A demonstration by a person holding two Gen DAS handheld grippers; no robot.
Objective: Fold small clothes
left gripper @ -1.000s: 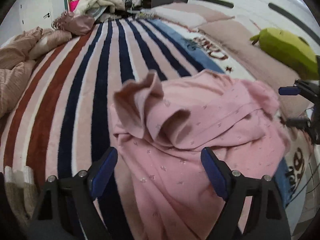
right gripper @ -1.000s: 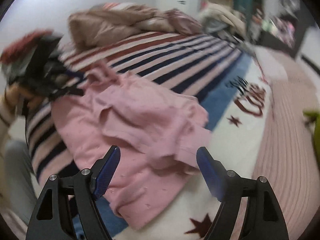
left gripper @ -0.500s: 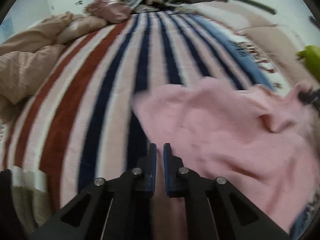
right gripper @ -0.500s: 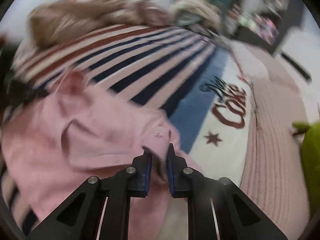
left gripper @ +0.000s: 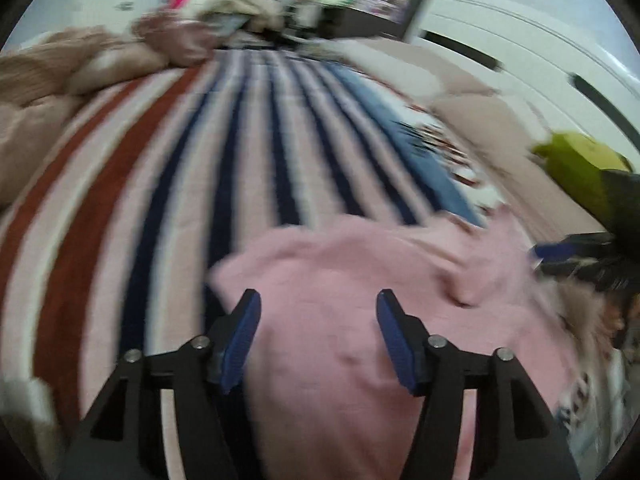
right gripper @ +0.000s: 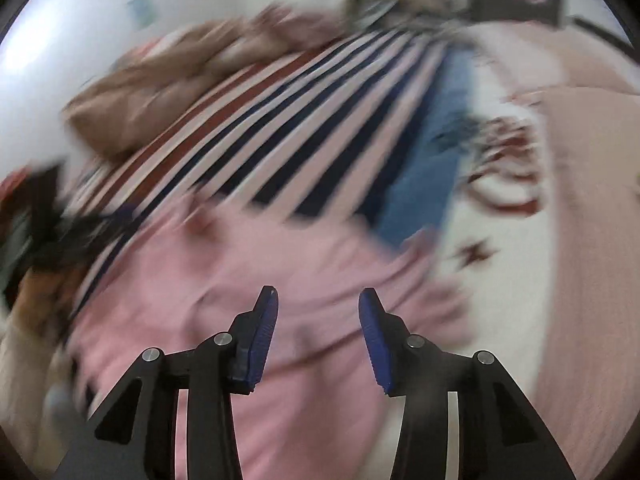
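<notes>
A small pink garment (left gripper: 360, 300) lies spread on the striped blanket (left gripper: 180, 168), blurred by motion. My left gripper (left gripper: 318, 332) is open just above its near left part, with nothing between the pads. The right gripper shows at the right edge of the left wrist view (left gripper: 576, 252). In the right wrist view the pink garment (right gripper: 248, 280) lies under my right gripper (right gripper: 318, 334), which is open and empty. The left gripper appears as a dark blur at the left edge (right gripper: 44, 220).
A rumpled beige blanket (left gripper: 48, 92) lies at the far left of the bed. A green plush toy (left gripper: 580, 168) sits at the right. A clothes pile (left gripper: 224, 4) and cluttered shelves stand beyond the bed's far end. A white blanket with red lettering (right gripper: 500, 184) lies on the right.
Both grippers were shut on the pink garment half a second ago; both have opened and let it go. The garment lies flatter than one second ago.
</notes>
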